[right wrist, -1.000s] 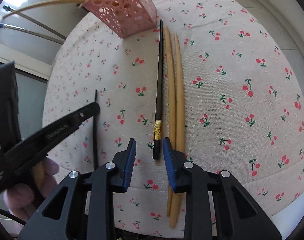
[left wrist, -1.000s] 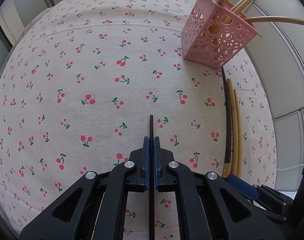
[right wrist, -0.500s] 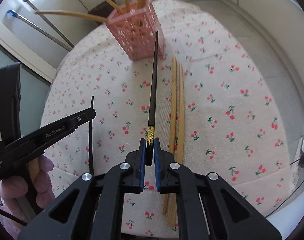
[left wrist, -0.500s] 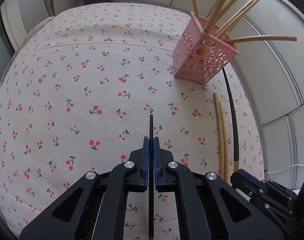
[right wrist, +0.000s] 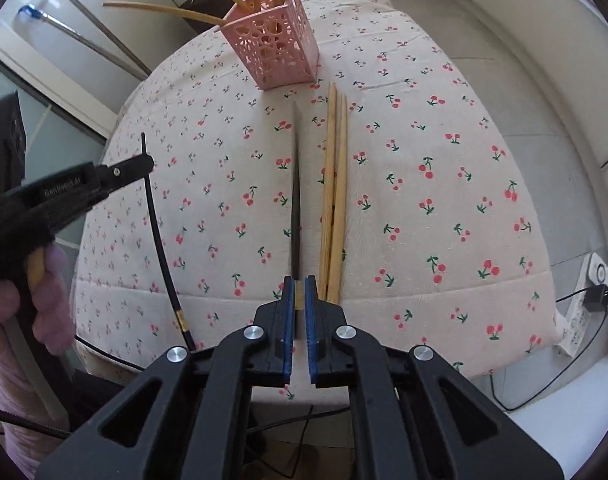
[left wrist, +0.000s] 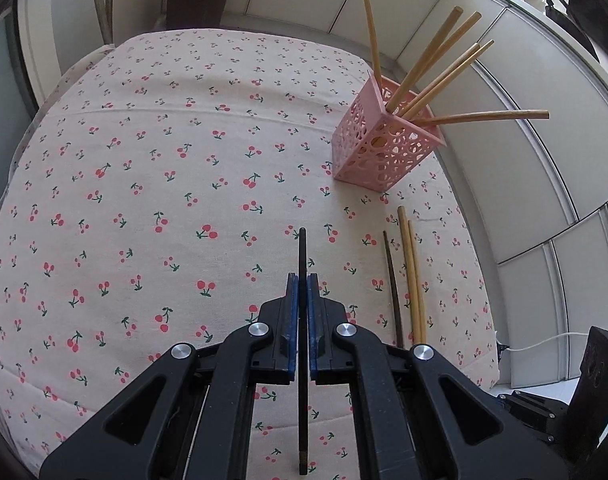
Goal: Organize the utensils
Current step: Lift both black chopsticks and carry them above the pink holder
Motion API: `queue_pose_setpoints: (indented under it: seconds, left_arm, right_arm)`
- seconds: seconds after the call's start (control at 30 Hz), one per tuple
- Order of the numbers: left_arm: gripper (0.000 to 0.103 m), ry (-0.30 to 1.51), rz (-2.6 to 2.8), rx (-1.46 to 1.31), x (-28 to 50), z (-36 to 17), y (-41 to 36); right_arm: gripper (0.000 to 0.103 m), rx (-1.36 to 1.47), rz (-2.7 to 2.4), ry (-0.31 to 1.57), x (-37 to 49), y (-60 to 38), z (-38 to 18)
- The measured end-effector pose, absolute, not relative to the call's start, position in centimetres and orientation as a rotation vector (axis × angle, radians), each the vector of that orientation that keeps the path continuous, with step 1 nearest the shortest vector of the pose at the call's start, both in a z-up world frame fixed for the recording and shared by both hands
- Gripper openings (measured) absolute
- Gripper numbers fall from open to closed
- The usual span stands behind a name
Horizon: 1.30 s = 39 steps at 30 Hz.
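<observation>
Lifted black chopsticks [right wrist: 295,200] — slim, gold-banded

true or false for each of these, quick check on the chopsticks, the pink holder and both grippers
1. The left gripper is shut on a black chopstick. True.
2. The right gripper is open and empty. False: it is shut on the other black chopstick.
3. The pink holder lies tipped on its side. False: it stands upright with wooden chopsticks in it.
4. Two wooden chopsticks lie side by side on the cherry tablecloth. True.
5. The holder contains black chopsticks. False: only wooden ones show.
</observation>
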<state>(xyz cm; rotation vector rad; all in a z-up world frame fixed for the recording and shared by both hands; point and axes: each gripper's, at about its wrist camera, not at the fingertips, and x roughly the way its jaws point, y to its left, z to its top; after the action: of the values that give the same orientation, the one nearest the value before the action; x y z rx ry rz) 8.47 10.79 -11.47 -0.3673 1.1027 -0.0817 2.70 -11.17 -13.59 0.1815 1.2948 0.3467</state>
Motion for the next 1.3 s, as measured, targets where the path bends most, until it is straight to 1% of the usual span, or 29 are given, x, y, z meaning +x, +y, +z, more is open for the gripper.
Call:
queue_pose_setpoints:
  seconds: [0.1,0.17,0.23,0.27,0.3,0.33,0.57,0.63,0.73,0.8,0.83,0.87,0.9,0.93,0.97,1.0,1.13,1.3]
  left_arm:
    - [0.003,1.095,-0.087,-0.363,8.3,-11.3,10.8]
    - [0.003,1.099,-0.093,-0.359,8.3,-11.3,10.8]
    - [0.004,1.116,-0.083,-0.349,8.3,-11.6,10.8]
    - [0.004,1.127,-0.075,-0.343,8.3,-11.8,10.8]
    - [0.004,1.138,-0.064,-0.336,8.3,-12.0,11.0]
    - [0.004,1.144,-0.052,-0.328,8.3,-12.1,11.1]
    - [0.004,1.148,0.005,-0.329,7.8,-12.4,12.6]
    - [0.004,1.15,0.002,-0.327,7.8,-12.5,12.6]
    - [0.004,1.153,0.005,-0.333,7.9,-12.6,12.8]
    - [0.004,1.154,0.008,-0.337,8.0,-12.7,12.9]
    - [0.004,1.155,0.01,-0.335,8.0,-12.8,12.9]
    - [0.004,1.157,0.012,-0.335,8.1,-12.9,12.9]
    - [0.004,1.16,0.014,-0.337,8.1,-13.0,12.9]
    - [0.004,1.162,0.014,-0.337,8.1,-13.0,12.8]
    - [0.004,1.162,0.015,-0.332,8.1,-13.1,12.8]
    - [0.004,1.162,0.017,-0.329,8.0,-13.1,12.8]
    - [0.004,1.15,0.017,-0.36,7.8,-13.0,13.5]
    - [0.004,1.056,-0.031,-0.365,7.4,-10.8,13.4]
  right_arm:
    - [0.004,0.15,0.344,1.209,2.2,-11.0,-11.8]
    - [0.004,0.139,0.352,1.184,2.1,-11.1,-11.1]
    - [0.011,0.159,0.393,1.218,2.3,-10.9,-11.8]
    - [0.02,0.167,0.422,1.235,2.4,-10.6,-12.4]
    - [0.038,0.162,0.446,1.259,2.4,-10.0,-13.2]
    - [0.042,0.155,0.447,1.285,2.4,-9.3,-13.9]
    - [0.043,0.175,0.379,1.4,2.8,-5.2,-17.9]
    - [0.045,0.14,0.359,1.362,2.7,-4.5,-17.7]
    - [0.047,0.113,0.355,1.353,2.3,-3.6,-17.7]
    - [0.047,0.037,0.333,1.298,1.2,-2.8,-17.7]
    - [0.047,-0.032,0.311,1.25,0.3,-1.9,-17.8]
    - [0.041,-0.1,0.299,1.193,-0.4,-1.0,-18.0]
    - [0.029,-0.134,0.308,1.145,-1.0,-0.5,-18.2]
    - [0.024,-0.134,0.322,1.12,-1.2,-0.3,-18.2]
    - [0.014,-0.115,0.328,1.124,-1.1,-0.6,-18.2]
    - [0.007,-0.084,0.336,1.145,-0.7,-1.1,-18.1]
    - [0.007,0.005,0.354,1.183,0.0,-3.4,-17.7]
    - [0.007,0.013,0.371,1.139,-0.3,-5.0,-14.9]
